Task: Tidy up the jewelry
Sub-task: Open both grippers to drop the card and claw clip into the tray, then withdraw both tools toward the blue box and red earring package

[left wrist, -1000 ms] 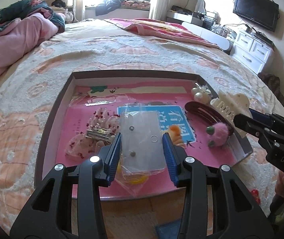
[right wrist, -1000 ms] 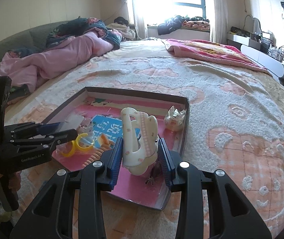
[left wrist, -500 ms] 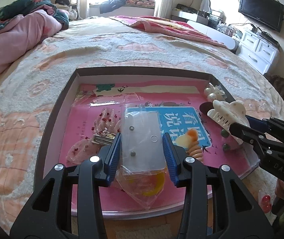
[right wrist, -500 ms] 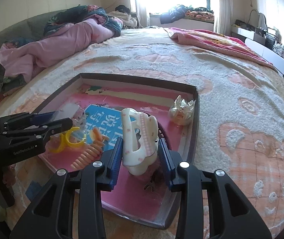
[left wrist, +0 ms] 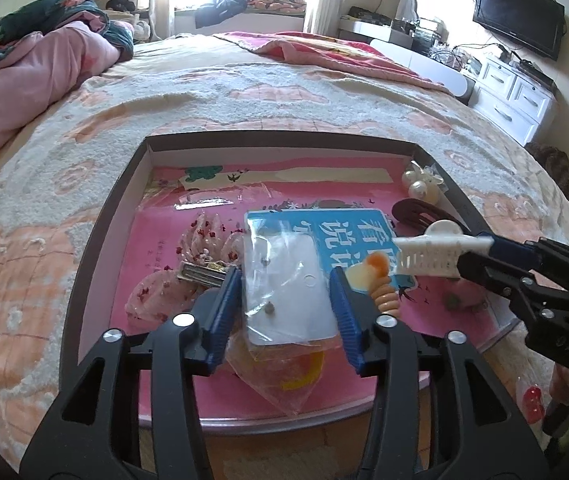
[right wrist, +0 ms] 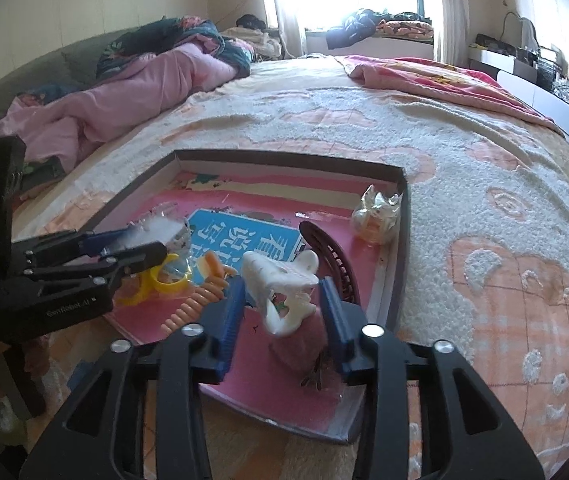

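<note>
Both tools opening: left tool (left wrist: 286, 300) frees clear crinkly earring bag (left wrist: 288, 300) (slippery); right tool (right wrist: 280, 300) frees stiff white plastic claw clip (right wrist: 284, 292).

Right gripper (right wrist: 280, 296) opening, white hair claw (right wrist: 280, 288) tilted loose between blue pads; shallow tray (right wrist: 402, 216) on bedspread (right wrist: 484, 200) below; left gripper (right wrist: 140, 248) over yellow rings (right wrist: 164, 284).

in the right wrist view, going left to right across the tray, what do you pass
left gripper → yellow rings → orange spiral hair tie → white claw clip between the opening right gripper → dark brown comb → bagged pearl ornament → tray's right wall
</note>
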Motion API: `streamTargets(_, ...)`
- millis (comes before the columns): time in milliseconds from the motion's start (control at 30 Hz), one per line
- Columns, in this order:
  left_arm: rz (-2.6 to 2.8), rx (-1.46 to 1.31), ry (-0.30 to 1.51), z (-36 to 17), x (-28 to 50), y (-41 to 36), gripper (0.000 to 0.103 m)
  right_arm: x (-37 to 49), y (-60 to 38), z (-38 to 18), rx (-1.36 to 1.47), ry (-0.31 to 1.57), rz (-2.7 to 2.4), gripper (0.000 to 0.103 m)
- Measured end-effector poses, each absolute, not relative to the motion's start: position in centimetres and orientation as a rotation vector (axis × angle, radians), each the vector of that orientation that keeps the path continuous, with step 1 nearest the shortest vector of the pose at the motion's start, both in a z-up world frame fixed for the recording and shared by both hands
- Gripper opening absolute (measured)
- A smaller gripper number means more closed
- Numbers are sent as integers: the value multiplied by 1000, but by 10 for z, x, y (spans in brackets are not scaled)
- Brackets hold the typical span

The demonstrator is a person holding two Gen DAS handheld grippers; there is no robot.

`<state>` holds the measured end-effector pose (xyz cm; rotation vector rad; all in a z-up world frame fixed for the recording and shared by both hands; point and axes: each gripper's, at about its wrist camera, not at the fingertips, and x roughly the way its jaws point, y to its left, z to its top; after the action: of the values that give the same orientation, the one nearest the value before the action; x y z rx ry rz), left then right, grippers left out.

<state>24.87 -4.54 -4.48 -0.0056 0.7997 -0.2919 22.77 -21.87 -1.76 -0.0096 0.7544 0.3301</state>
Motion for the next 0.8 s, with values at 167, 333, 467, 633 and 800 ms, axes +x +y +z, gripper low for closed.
streamTargets(167,-293,-9,786,-41,238,-46,56,218,-228,-7,15,716,323,49)
streamTargets(333,-298,-34,762,-35,226,-46,70,205,-237,2,23,675,295,61)
streamTargets(467,-292,-40,738,-27,215,-46,86,195,-241,7,15,653,273,69)
streamTargets(633,-286,-43,708,-19,200,-42,91,184,-246,10,17,635,254,75)
streamTargets(800,-273,-43,683,-14,186,-37,91,169,-249,14,24,616,245,77)
